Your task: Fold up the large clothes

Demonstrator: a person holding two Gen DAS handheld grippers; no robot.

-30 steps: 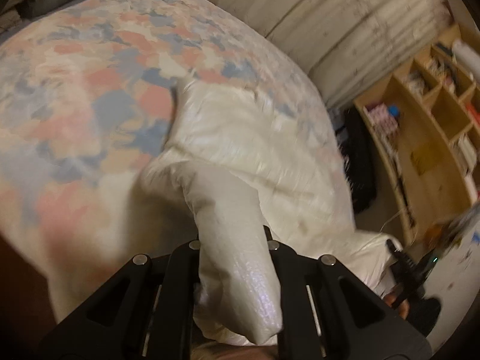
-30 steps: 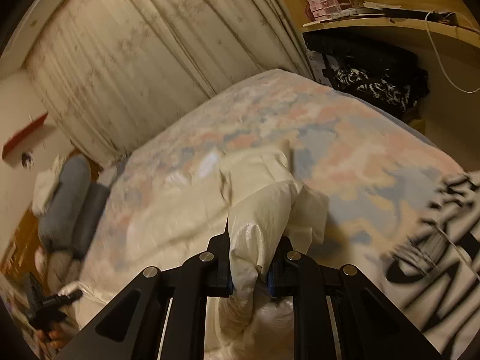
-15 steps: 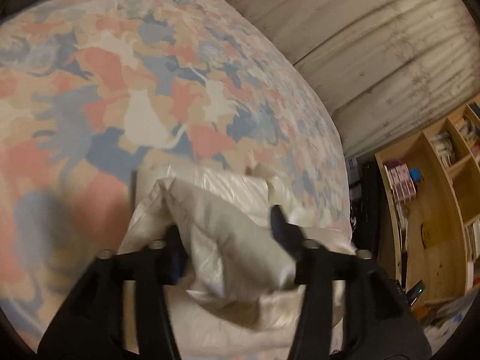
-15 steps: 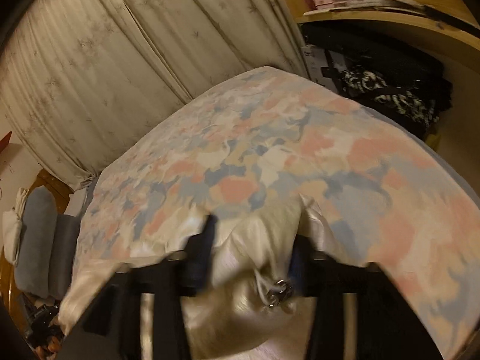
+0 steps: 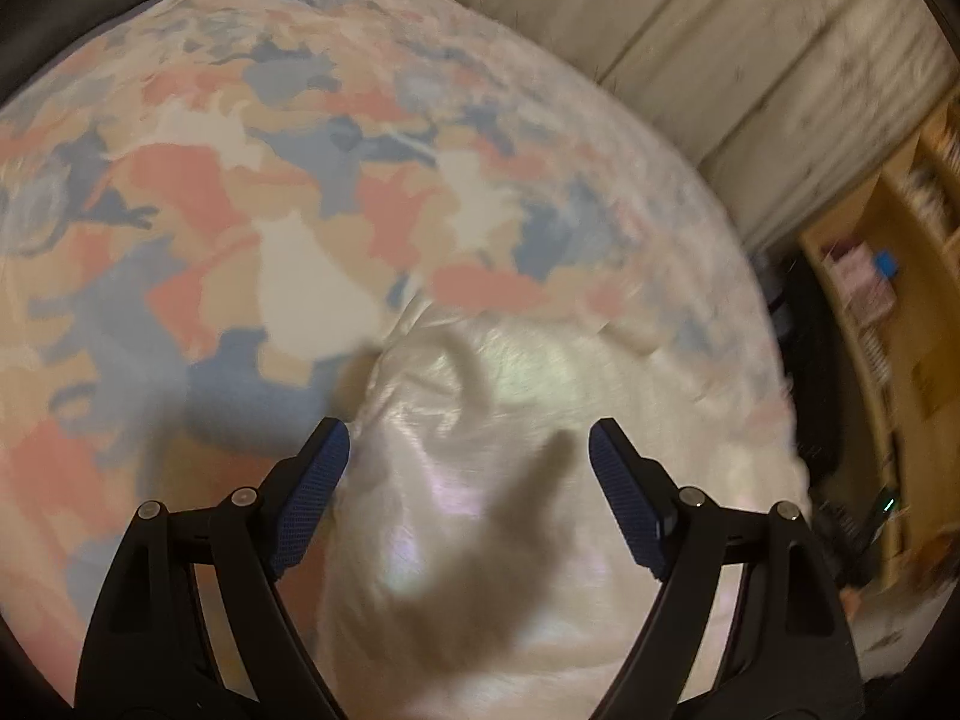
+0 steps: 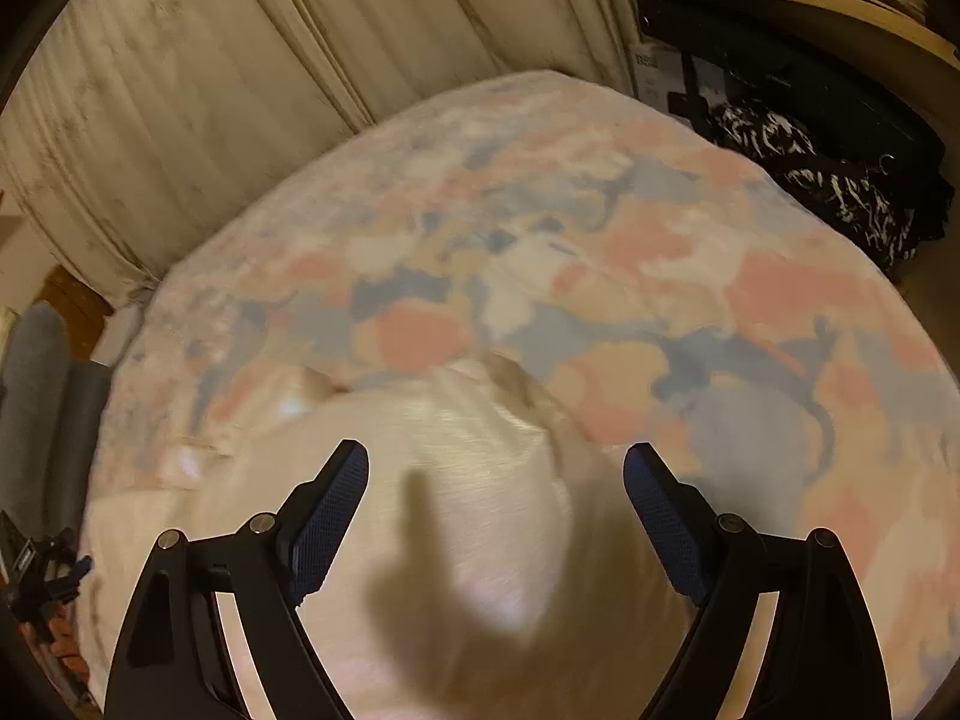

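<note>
A large cream-white shiny garment [image 5: 498, 480] lies spread on the bed, seen blurred in both wrist views. My left gripper [image 5: 468, 438] hovers above it, its jaws opening wide, and the blue pads [image 5: 312, 480] touch no cloth. The same garment [image 6: 480, 510] fills the lower half of the right wrist view. My right gripper [image 6: 495, 462] hangs over it with jaws also opening, nothing pinched between them. Each gripper casts a dark shadow on the fabric below it.
The bed carries a pastel patchwork cover [image 5: 240, 210] in pink, blue and beige. Pale curtains [image 6: 240, 90] hang behind it. A wooden bookshelf [image 5: 900, 330] stands on the right in the left wrist view. Dark patterned clothing [image 6: 828, 180] lies beside the bed, and grey cushions [image 6: 48, 420] sit at its left.
Both grippers were shut on folds of the white garment a second ago. They carried it forward over the bed, sank, and let go; the cloth now lies flat beneath open jaws.
</note>
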